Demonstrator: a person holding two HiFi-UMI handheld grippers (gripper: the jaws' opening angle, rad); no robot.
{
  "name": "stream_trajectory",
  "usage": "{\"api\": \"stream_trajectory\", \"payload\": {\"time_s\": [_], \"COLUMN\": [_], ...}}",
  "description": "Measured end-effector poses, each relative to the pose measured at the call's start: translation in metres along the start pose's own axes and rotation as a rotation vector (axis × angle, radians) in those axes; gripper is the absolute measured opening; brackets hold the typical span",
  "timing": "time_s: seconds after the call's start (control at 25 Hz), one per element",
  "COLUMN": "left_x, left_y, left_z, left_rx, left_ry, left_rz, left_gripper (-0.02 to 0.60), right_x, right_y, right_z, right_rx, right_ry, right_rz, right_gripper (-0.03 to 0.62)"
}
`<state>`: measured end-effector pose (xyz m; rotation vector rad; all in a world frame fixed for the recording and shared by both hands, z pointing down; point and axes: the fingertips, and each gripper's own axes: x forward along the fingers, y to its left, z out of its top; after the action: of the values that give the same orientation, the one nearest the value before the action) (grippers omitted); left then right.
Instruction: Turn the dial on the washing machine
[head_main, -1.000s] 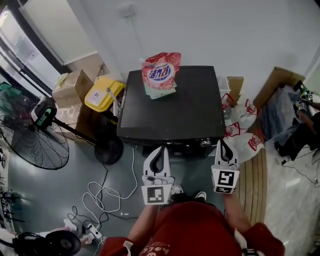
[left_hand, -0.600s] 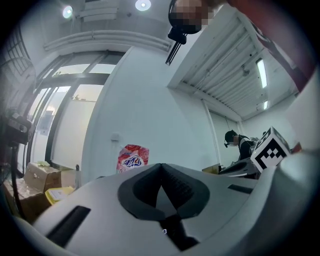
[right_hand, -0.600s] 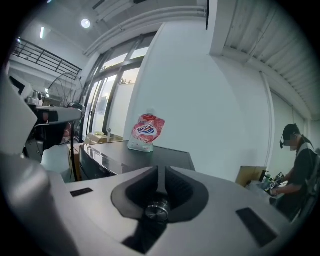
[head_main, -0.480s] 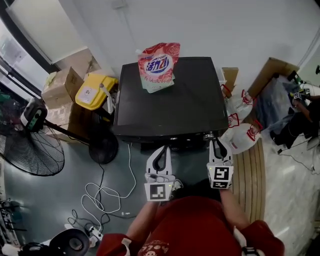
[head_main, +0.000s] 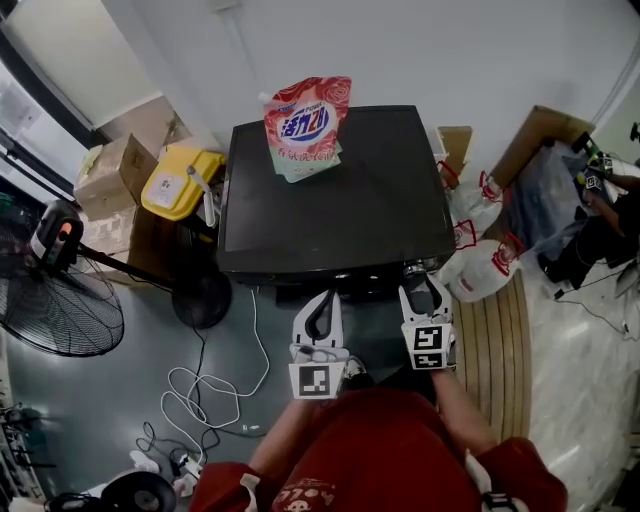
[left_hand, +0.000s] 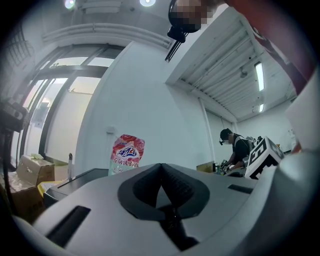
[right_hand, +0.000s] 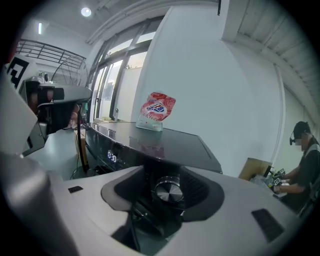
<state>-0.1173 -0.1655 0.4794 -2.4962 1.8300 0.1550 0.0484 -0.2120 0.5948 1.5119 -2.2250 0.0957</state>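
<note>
WASHING MACHINE, FRONT PANEL: A person in a red top stands at the near side of a black washing machine (head_main: 335, 190). The right claw (head_main: 422, 284) is levelled at the silver dial (right_hand: 169, 191) on the right end of the near control panel. Its jaws have just been opening and now stand wide, with the dial framed between the two pads and a sliver of clearance on either side; nothing is gripped. The left claw (head_main: 321, 302) hangs off the middle of the panel, jaws pressed together and empty.

The step in hand looks to be the approach to the dial. To do it well, the claw should go straight on until the pads lie along the dial's rim rather than its face. It should then close squarely and roll about the dial's own axis so the pads do not slip. The lit display (right_hand: 112, 157) to the dial's left should show whether the setting changes.

Nothing blocks the dial. A red detergent pouch (head_main: 305, 125) stands at the far edge of the lid, well apart. Left of the machine are a yellow container (head_main: 178, 183), cardboard boxes (head_main: 115, 170) and a floor fan (head_main: 60, 300). A white cable (head_main: 205, 390) loops over the floor near the person. Red-and-white plastic bags (head_main: 480, 265) crowd the right side, near the working arm.
</note>
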Motion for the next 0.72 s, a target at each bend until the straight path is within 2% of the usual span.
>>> {"api": "stream_trajectory", "payload": {"time_s": [0.16,0.4,0.56,0.72], "left_x": [0.003,0.001,0.0,-0.004], "left_y": [-0.006,-0.007,-0.01,-0.015], "left_z": [-0.011,-0.031,-0.042,-0.045], "left_rx": [0.01,-0.007,-0.032,-0.032], "left_ry": [-0.001,0.047,0.072,0.076], "left_rz": [-0.009,0.045,0.089,0.09], "left_gripper": [0.009,0.009,0.009,0.009], "right_x": [0.009,0.026,0.041,0.049], "right_y": [0.003,-0.012,-0.014,-0.011], "right_z": [-0.017,-0.039,-0.052,-0.062], "right_rx": [-0.02,-0.13,-0.182,-0.232], "right_ry": [0.026,0.106,0.148,0.171], "right_rz": [0.02,-0.049,-0.046,-0.066], "right_gripper": [0.239,0.313,0.313,0.313]}}
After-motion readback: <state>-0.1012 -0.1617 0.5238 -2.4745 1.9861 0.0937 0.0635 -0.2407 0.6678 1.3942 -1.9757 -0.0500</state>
